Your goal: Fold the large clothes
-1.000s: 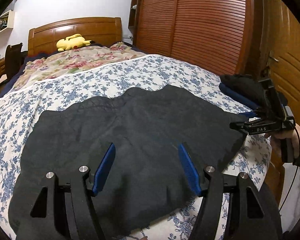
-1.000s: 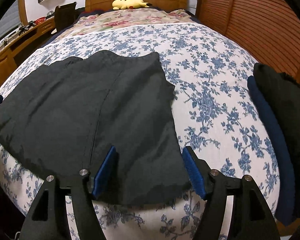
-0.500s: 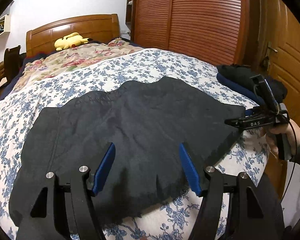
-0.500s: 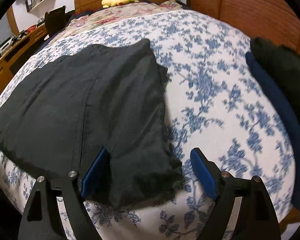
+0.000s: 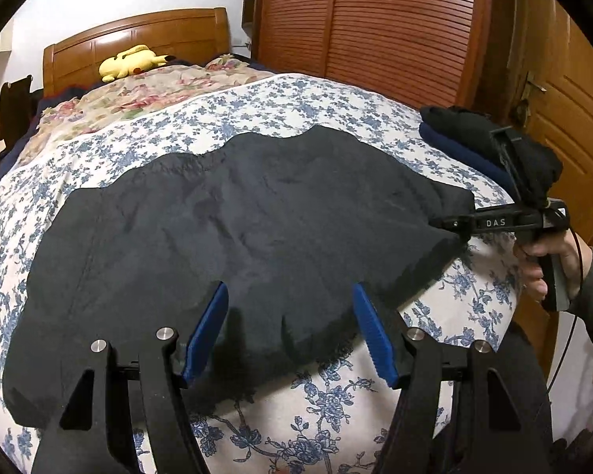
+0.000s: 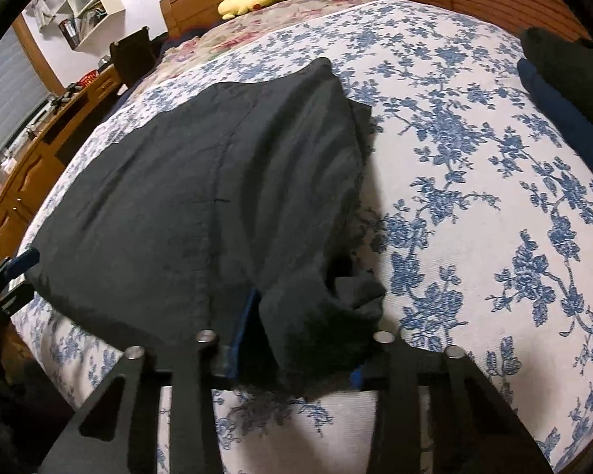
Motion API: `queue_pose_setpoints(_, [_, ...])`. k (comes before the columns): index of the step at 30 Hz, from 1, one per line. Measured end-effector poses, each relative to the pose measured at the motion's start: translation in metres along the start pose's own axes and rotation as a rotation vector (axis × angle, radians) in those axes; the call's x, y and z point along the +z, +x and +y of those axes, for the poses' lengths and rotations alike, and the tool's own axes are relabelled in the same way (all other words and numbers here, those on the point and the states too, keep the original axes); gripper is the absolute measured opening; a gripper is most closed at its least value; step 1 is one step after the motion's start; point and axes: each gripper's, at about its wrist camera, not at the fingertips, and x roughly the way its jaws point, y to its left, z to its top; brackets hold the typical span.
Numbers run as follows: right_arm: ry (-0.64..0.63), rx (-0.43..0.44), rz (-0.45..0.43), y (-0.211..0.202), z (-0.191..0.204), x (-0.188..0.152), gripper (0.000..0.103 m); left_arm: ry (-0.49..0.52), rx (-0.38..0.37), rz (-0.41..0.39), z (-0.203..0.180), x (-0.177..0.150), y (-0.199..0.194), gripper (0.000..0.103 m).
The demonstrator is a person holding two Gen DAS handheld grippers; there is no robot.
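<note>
On the bed (image 5: 336, 106), a dark garment (image 5: 257, 229) lies spread flat, near edge at the mattress edge w/ me. My right gripper (image 6: 296, 339) is closing on its bunched right corner, cloth betw. the pads. My left gripper (image 5: 290, 328) hangs wide over the near hem, nothing pinched. Bare sheet lies beyond the far edge & to the right, up to the folded pile (image 5: 490, 138).

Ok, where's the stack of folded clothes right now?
The folded stack sits at the bed's right edge in the left wrist view, by the wardrobe, just beyond the right gripper and apart from the black garment.
</note>
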Motion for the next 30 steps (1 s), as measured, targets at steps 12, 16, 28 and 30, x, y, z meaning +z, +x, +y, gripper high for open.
queue_pose_setpoints(12, [-0.043,0.045,-0.133,-0.039,0.015,0.026,0.017,0.011,0.027,-0.016,-0.004,0.005,-0.019,0.067])
queue_pose_setpoints(16, [-0.09,0.057,-0.167,-0.052,0.032,0.037,0.017,0.0,0.034,-0.036,0.002,0.005,-0.031,0.067])
queue_pose_setpoints(28, [-0.186,0.055,-0.195,-0.053,0.072,0.056,0.015,-0.061,0.069,-0.099,0.037,0.003,-0.07,0.067])
queue_pose_setpoints(30, [-0.215,0.059,-0.203,-0.055,0.087,0.06,0.015,-0.072,0.077,-0.112,0.044,0.002,-0.077,0.067])
